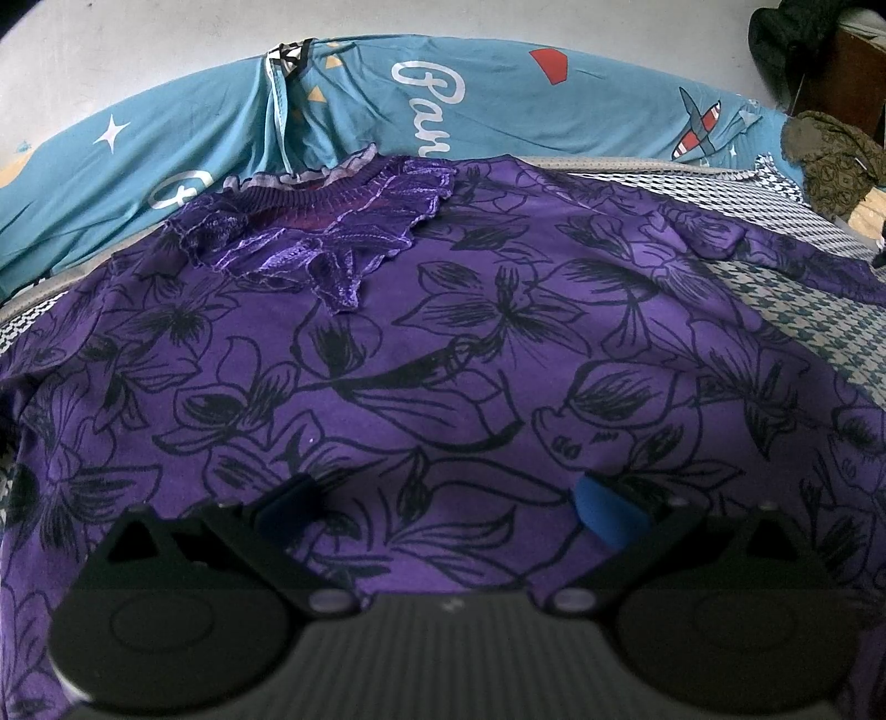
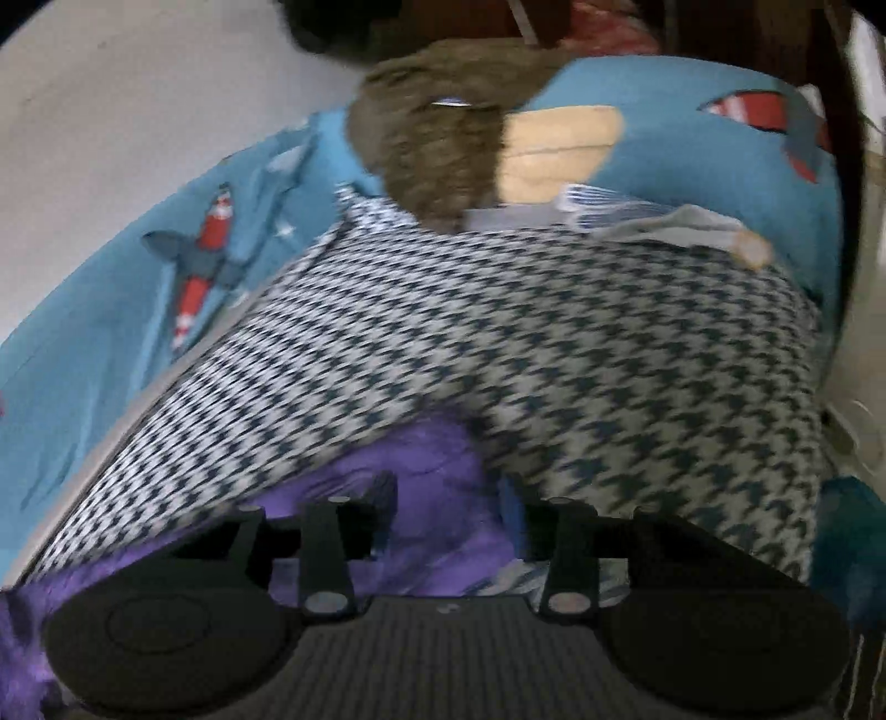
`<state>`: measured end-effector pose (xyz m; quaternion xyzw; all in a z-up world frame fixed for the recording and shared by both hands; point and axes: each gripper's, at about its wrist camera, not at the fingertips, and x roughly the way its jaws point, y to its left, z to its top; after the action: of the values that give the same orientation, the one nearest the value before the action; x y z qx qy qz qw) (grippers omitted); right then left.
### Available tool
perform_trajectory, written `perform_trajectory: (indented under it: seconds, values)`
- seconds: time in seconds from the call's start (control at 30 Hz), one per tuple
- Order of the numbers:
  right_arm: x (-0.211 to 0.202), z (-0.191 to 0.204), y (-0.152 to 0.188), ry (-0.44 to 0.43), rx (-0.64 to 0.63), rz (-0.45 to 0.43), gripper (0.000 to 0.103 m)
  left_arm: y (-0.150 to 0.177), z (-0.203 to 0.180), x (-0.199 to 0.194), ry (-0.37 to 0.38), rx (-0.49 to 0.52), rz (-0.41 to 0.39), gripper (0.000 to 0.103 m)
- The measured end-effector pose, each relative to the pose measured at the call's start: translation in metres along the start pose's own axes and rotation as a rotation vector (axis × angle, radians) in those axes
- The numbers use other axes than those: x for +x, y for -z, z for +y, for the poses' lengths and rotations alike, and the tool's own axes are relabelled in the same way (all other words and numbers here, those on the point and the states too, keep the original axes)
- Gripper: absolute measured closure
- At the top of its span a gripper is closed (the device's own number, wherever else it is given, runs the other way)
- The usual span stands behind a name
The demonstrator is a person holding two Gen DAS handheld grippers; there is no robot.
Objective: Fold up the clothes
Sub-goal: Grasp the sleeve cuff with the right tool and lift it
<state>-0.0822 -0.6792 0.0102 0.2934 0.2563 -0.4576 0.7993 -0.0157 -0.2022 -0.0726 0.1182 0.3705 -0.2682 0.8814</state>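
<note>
Lying spread flat across the houndstooth bed cover (image 1: 819,310), the purple floral top (image 1: 443,360) has its ruffled collar (image 1: 310,232) toward the teal printed sheet (image 1: 498,105) and white wall (image 1: 166,44). Left gripper (image 1: 443,504) hovers wide open over the hem, gripping nothing. Right gripper (image 2: 448,509) is partly open, purple fabric (image 2: 421,465) between the jaws; contact unclear through blur. An olive garment (image 2: 437,149) sits nearby.

The bed (image 1: 819,293) carries a houndstooth cover. A purple floral garment (image 1: 443,360) lies flat on it. A teal printed sheet (image 1: 498,105) is bunched at 12 o'clock; a brown patterned cloth (image 1: 836,160) rests at 2 o'clock.
</note>
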Motion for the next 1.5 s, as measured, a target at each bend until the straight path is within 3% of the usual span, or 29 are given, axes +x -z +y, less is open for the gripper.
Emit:
perform_trajectory:
  seconds: [0.3,0.43,0.5,0.57,0.7,0.87,1.1,1.5]
  values:
    - [0.011,-0.020,0.002,-0.014,0.082,0.070,0.060,0.000,0.000,0.000,-0.001,-0.002,0.002,0.000]
    - [0.010,-0.009,0.008,-0.035,0.042,0.076,0.060,0.000,0.000,0.000,-0.002,-0.002,0.001,0.000]
    - [0.011,-0.002,0.011,-0.048,0.021,0.078,0.065,0.000,0.000,0.000,-0.002,-0.003,0.001,0.000]
    - [0.013,0.004,0.013,-0.063,0.005,0.082,0.078,0.000,0.000,0.000,-0.003,-0.006,0.003,0.000]
    - [0.018,0.019,0.015,-0.100,-0.009,0.075,0.085,-0.002,0.001,0.000,0.001,-0.016,0.011,0.000]
    - [0.007,0.038,0.015,-0.198,-0.008,0.029,0.086,-0.007,0.005,-0.001,0.009,-0.044,0.029,0.000]
    - [-0.017,0.081,0.018,-0.436,-0.019,-0.014,0.086,-0.017,0.024,-0.007,-0.001,-0.126,0.028,0.000]
    - [-0.046,0.169,0.047,-0.682,-0.117,0.016,0.086,-0.030,0.063,-0.024,-0.015,-0.255,-0.007,0.000]
